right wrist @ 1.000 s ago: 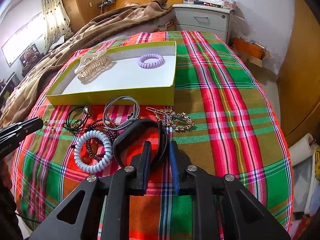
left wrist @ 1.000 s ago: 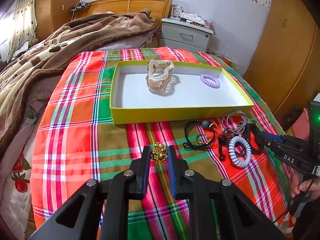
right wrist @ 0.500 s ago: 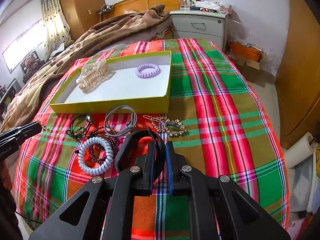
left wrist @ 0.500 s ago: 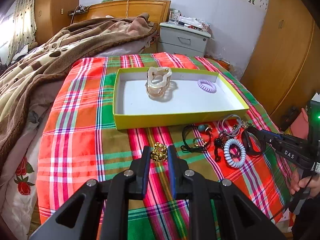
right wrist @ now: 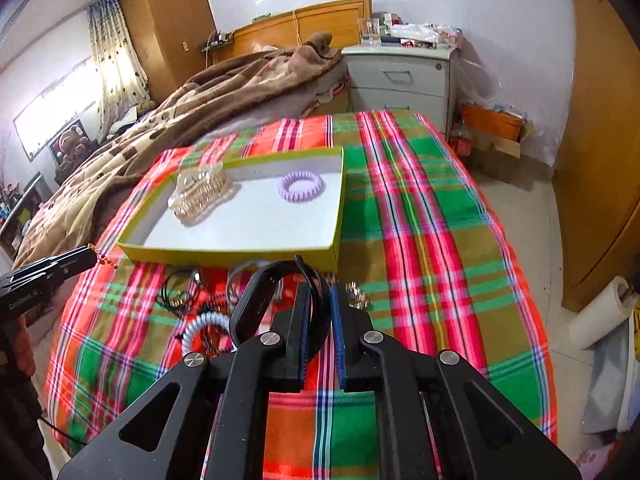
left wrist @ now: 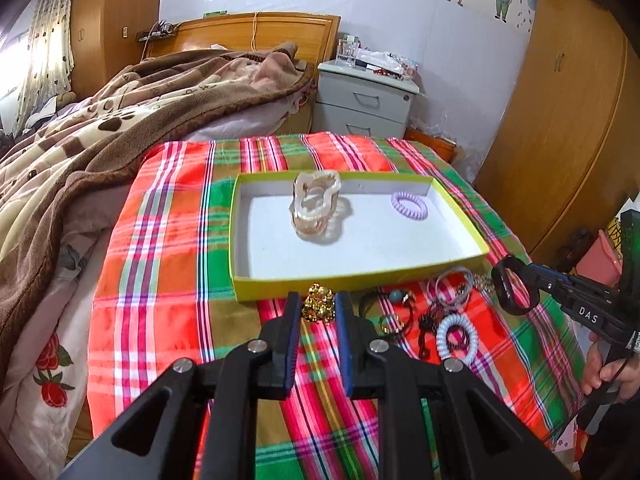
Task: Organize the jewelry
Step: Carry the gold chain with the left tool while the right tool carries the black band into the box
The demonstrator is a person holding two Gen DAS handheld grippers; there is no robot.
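A yellow-rimmed box (left wrist: 340, 280) (right wrist: 240, 254) lies on the plaid cloth with a beige hair claw (left wrist: 316, 204) (right wrist: 200, 192) and a purple coil tie (left wrist: 409, 205) (right wrist: 301, 186) inside. My left gripper (left wrist: 318, 304) is shut on a gold bead piece (left wrist: 318, 303) and holds it above the cloth, just before the box's front wall. My right gripper (right wrist: 320, 292) is shut on a black band (right wrist: 264, 296) (left wrist: 508, 288), lifted above the loose pile. A white coil tie (left wrist: 456, 336) (right wrist: 200, 328) lies in that pile.
Loose jewelry lies on the cloth in front of the box: black cords (left wrist: 384, 308), grey ties (left wrist: 452, 288), a gold hair clip (right wrist: 356, 296). A brown blanket (left wrist: 100, 140) covers the bed on the left. A nightstand (left wrist: 366, 100) stands behind. A wardrobe (left wrist: 560, 120) is at right.
Both grippers have risen. The left one lifted the gold bead piece off the cloth toward the box. The right one closed on the black band and lifted it.
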